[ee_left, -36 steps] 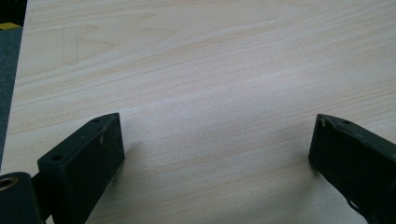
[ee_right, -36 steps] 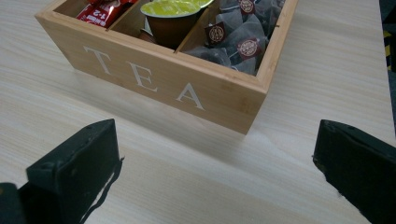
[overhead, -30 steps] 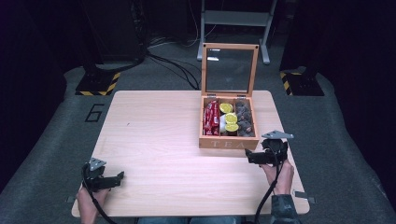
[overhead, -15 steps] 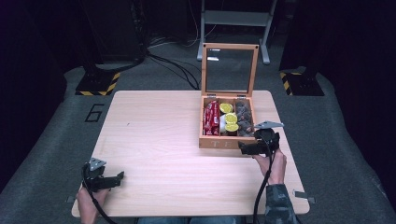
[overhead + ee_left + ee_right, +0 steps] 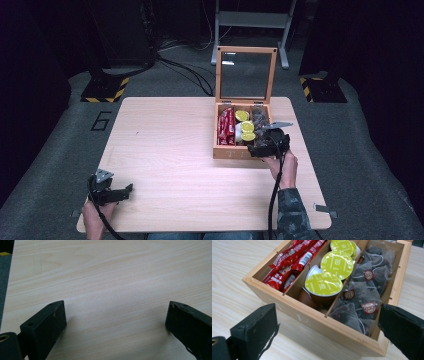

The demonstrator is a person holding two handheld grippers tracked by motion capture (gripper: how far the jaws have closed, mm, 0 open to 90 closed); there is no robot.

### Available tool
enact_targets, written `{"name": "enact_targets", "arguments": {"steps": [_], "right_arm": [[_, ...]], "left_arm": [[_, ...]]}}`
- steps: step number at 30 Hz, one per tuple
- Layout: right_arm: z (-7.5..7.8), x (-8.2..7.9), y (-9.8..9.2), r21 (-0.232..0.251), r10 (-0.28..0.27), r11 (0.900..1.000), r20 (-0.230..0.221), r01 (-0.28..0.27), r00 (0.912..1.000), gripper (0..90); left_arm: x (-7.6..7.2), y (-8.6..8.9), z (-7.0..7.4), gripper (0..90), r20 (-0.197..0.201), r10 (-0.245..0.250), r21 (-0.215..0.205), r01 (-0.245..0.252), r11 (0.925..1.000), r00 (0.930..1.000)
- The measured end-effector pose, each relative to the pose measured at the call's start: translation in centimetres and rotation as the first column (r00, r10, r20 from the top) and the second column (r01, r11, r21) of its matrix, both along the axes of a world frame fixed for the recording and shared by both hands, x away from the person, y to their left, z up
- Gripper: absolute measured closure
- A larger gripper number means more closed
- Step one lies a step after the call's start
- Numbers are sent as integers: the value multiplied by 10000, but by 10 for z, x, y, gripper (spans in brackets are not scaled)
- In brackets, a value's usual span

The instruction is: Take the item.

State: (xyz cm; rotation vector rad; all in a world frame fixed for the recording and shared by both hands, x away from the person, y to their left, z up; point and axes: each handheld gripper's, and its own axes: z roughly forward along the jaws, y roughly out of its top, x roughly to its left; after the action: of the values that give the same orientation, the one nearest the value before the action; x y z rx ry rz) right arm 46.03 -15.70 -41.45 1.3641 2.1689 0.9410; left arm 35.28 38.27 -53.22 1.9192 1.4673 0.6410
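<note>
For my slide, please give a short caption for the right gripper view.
Open right gripper facing a wooden box of red sachets, green-lidded capsules and tea bags.

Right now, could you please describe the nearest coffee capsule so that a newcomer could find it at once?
Look to the open wooden box on the table's right side, its glass lid standing upright. It has three lanes; take the middle one, between the red sachets and the dark tea bags. The capsule nearest the right gripper shows its brown cup beneath a lime-green foil top.
</note>
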Motion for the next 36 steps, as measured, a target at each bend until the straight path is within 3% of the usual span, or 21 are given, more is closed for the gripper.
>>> {"name": "enact_targets", "arguments": {"steps": [6, 14, 22, 25, 36], "right_arm": [[-1, 12, 6, 160, 81, 9998, -118, -79, 9999, 38], [-5, 29, 19, -12, 131, 9999, -297, -132, 9995, 73], [-12, 45, 31, -389, 41, 9992, -490, -60, 9988, 148], [-16, 50, 33, -652, -118, 9978, -517, 84, 9986, 220], [-22, 56, 34, -783, -293, 9966, -515, 252, 9982, 339]], "left_arm": [[0, 0, 0, 32, -1, -1, 1, 1, 10000, 10000], [0, 0, 0, 32, -3, 10, -8, -10, 10000, 10000], [0, 1, 0, 32, -51, -64, 79, 64, 9999, 10000], [0, 0, 0, 33, -41, -64, 78, 65, 9999, 10000], [0, 0, 0, 34, -35, -66, 74, 67, 10000, 10000]]}}
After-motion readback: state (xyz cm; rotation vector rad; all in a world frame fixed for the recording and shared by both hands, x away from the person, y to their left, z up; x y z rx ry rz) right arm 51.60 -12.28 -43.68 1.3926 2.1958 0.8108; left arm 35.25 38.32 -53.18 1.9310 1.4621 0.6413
